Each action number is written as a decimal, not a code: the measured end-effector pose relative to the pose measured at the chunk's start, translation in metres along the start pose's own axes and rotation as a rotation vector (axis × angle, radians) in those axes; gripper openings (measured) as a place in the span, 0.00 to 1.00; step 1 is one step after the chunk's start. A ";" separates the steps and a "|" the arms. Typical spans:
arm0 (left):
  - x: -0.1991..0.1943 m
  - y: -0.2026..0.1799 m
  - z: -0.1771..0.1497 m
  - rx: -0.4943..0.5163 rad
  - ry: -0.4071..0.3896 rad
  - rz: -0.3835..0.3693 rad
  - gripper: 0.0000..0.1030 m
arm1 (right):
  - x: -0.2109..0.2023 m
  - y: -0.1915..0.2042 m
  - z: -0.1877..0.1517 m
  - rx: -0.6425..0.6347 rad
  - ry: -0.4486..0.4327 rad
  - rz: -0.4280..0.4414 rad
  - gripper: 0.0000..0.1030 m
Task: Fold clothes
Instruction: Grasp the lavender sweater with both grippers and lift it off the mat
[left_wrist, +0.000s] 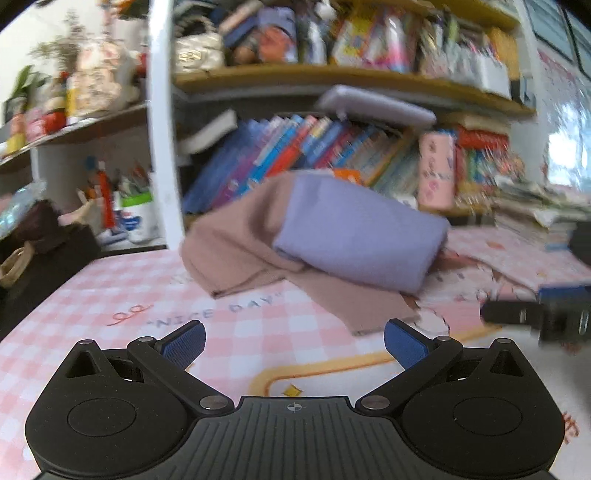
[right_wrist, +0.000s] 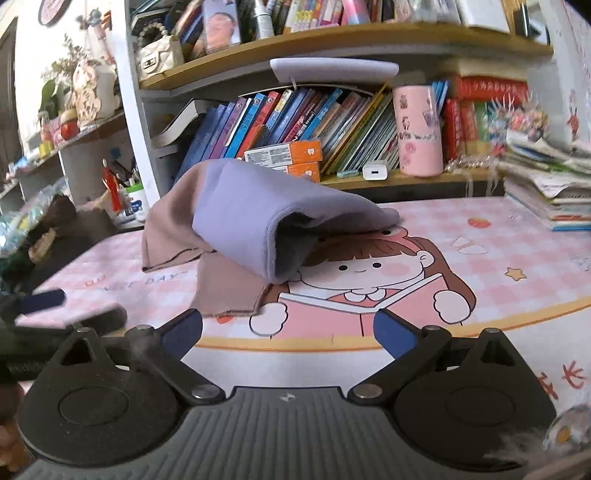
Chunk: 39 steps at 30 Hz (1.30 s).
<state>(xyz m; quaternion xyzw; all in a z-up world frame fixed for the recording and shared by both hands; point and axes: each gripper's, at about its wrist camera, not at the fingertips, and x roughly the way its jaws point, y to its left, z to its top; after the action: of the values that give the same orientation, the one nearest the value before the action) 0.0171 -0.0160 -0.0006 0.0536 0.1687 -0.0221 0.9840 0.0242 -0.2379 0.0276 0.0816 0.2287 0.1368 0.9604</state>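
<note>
Garment (right_wrist: 236, 218) lies ahead of both claws (left_wrist: 293, 345) (right_wrist: 288, 334) — untouched, jaws spread.

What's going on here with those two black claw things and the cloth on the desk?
A person is holding two hand-held grippers to fold clothes. At this moment neither one grips anything: the left gripper and the right gripper both have their jaws open, hovering over the pink checked desk mat. Ahead of them a lilac garment lies folded over, on top of a brownish-pink garment that spreads out beneath it. A crowded bookshelf stands behind.
</note>
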 end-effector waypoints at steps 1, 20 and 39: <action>0.005 -0.005 0.002 0.017 0.003 -0.011 1.00 | 0.003 -0.005 0.004 0.018 0.008 0.020 0.98; 0.080 -0.056 0.033 0.205 0.063 -0.148 0.73 | 0.122 -0.124 0.067 0.801 0.089 0.325 0.49; -0.011 -0.003 0.018 0.156 -0.009 -0.233 0.10 | 0.133 -0.112 0.054 0.990 0.137 0.416 0.09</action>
<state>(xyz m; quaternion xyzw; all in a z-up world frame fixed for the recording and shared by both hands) 0.0126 -0.0210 0.0198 0.1099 0.1672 -0.1497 0.9683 0.1884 -0.3093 -0.0050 0.5589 0.3068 0.2048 0.7426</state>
